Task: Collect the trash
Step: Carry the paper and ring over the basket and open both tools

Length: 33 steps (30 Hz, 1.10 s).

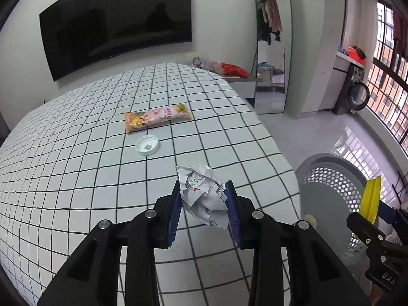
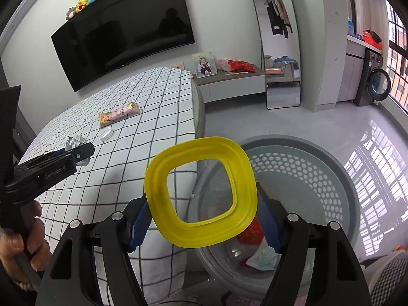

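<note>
Crumpled white paper [image 1: 204, 196] sits clamped between the blue pads [image 1: 173, 219] of the left hand-held gripper [image 1: 202, 213], lifted clear of the grid-patterned bench [image 1: 76, 168]. Ahead of this hand-held gripper lie a white cap [image 1: 147, 144] and, beyond it, a pink snack wrapper [image 1: 156, 117]; both rest flat and apart from each other, well inside the bench edges. The bench's right edge runs just to the right of the left hand-held gripper, with open floor [image 1: 318, 132] past it.

The right hand-held gripper [image 2: 204, 225] grasps a yellow ring-shaped lid [image 2: 204, 234] across its width, jaws standing wide on it. The lid is held tilted, over the rim of a grey perforated basket [image 2: 301, 168] that stands on the floor against the bench corner. Inside the basket, below the right hand-held gripper, red and white wrappers [image 2: 257, 250] are visible. To the right of the basket the floor is unobstructed. A hand [image 2: 23, 242] grips the left handle.
</note>
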{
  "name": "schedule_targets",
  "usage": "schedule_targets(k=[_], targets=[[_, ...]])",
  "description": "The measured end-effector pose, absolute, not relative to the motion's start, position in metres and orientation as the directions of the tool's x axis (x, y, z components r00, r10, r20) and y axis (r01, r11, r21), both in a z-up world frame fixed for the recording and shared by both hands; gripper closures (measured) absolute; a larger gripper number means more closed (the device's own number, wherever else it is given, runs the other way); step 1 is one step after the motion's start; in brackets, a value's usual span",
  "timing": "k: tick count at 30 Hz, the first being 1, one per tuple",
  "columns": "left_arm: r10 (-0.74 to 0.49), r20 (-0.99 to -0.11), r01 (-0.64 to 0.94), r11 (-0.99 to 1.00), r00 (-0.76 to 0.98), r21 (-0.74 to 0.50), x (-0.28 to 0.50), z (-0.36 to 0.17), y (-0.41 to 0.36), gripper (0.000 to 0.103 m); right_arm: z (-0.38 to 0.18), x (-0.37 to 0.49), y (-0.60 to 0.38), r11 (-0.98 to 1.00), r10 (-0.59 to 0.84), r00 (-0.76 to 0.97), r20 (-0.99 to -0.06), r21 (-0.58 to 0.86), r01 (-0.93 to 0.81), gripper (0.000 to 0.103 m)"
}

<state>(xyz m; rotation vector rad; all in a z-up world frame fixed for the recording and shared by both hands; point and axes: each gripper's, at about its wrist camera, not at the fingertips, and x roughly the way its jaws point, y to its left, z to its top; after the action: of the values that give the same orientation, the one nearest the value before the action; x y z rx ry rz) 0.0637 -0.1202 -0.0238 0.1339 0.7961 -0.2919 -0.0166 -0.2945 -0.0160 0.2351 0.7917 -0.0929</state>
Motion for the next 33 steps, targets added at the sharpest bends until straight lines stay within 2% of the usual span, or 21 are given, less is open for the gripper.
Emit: schedule_targets(k=[18,33], targets=[[-0.4,-0.721,0.571,0.821,0.565,-0.009,-0.002,-0.028,-0.233,0.069,-0.03,-0.094,-0.378,0.921,-0.143,0.671,-0.728,0.151,0.36,0.033],[-0.394,-0.773,0.625,0.781,0.498,0.004,0.008,-0.055,-0.285,0.067,-0.06,-0.072,-0.418,0.909,-0.136,0.626,-0.768,0.155,0.388,0.032]])
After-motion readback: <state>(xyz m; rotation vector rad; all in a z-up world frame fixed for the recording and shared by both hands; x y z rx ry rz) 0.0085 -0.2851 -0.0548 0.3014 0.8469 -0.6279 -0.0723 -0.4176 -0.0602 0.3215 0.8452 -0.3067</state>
